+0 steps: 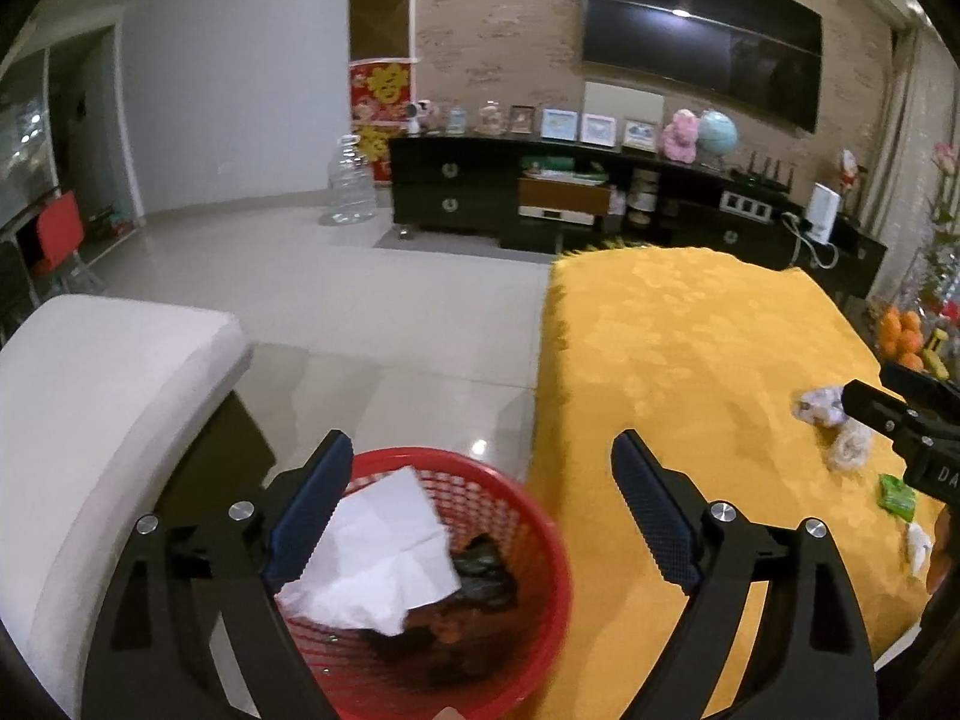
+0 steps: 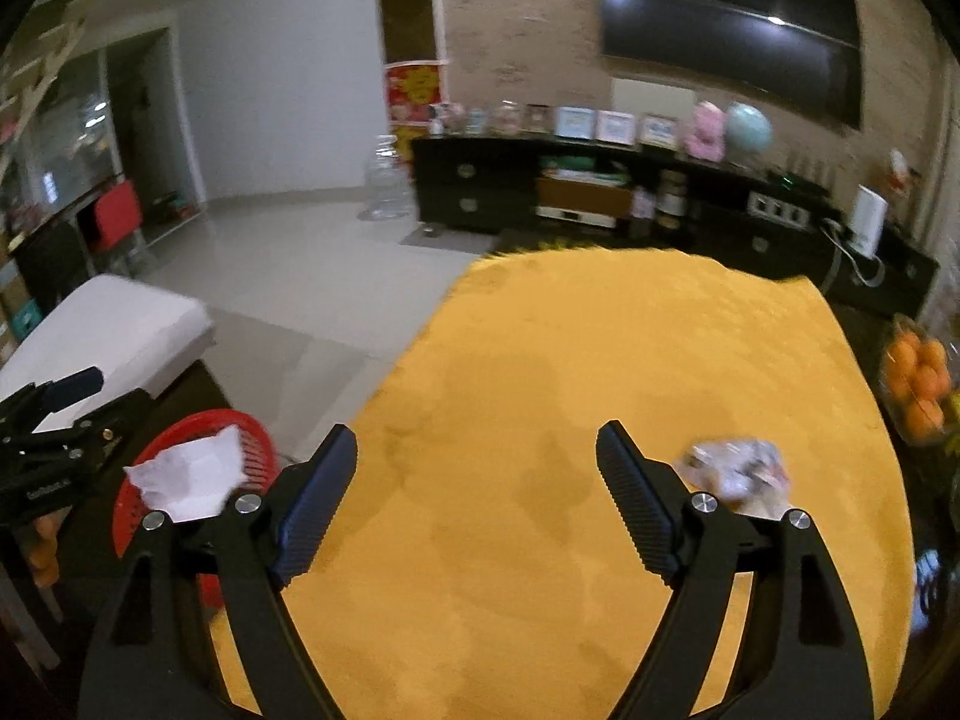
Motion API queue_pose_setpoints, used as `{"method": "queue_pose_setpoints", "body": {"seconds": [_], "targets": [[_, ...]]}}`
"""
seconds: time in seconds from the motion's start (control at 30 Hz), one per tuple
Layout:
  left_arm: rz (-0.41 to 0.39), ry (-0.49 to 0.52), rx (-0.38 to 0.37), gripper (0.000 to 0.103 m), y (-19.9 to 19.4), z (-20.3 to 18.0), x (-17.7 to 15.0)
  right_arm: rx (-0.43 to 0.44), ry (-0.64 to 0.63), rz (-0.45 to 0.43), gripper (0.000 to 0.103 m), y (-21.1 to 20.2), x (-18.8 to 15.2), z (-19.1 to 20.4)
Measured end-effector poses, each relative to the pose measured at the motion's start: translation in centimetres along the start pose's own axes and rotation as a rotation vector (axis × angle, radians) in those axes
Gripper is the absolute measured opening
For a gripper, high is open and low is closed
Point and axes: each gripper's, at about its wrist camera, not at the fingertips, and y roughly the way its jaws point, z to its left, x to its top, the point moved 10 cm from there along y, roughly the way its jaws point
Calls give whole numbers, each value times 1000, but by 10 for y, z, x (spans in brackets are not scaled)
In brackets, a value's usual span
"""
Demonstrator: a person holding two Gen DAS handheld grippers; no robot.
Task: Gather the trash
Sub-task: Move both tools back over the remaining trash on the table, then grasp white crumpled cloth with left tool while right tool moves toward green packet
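A red mesh basket (image 1: 528,516) stands on the floor left of the yellow-clothed table (image 1: 690,360). A white paper (image 1: 384,546) and dark trash lie in it. My left gripper (image 1: 480,468) is open and empty above the basket. On the table lie a crumpled clear wrapper (image 1: 819,405), a second wrapper (image 1: 849,447) and a green packet (image 1: 897,495). My right gripper (image 2: 474,450) is open and empty over the table, with the crumpled wrapper (image 2: 735,471) just right of its right finger. The basket (image 2: 252,438) also shows in the right wrist view.
A white cushioned seat (image 1: 102,396) stands left of the basket. A black TV cabinet (image 1: 540,192) runs along the far wall, with a large water bottle (image 1: 351,180) beside it. Oranges (image 2: 918,384) sit right of the table. A tiled floor lies beyond.
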Motion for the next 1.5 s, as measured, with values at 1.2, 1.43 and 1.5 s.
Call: {"method": "queue_pose_setpoints", "body": {"seconds": [1.2,1.43,1.5], "targets": [[115,280,-321,89,54,-255,-21,-422,390,56,79,-78,-111,-249],[182,358,-389,89,77,-318,-36,-402,459,62,79,-82,-113,-259],[204,352,-403,89,85,-326,-39,-403,472,64,79,-83,-115,-263]]}}
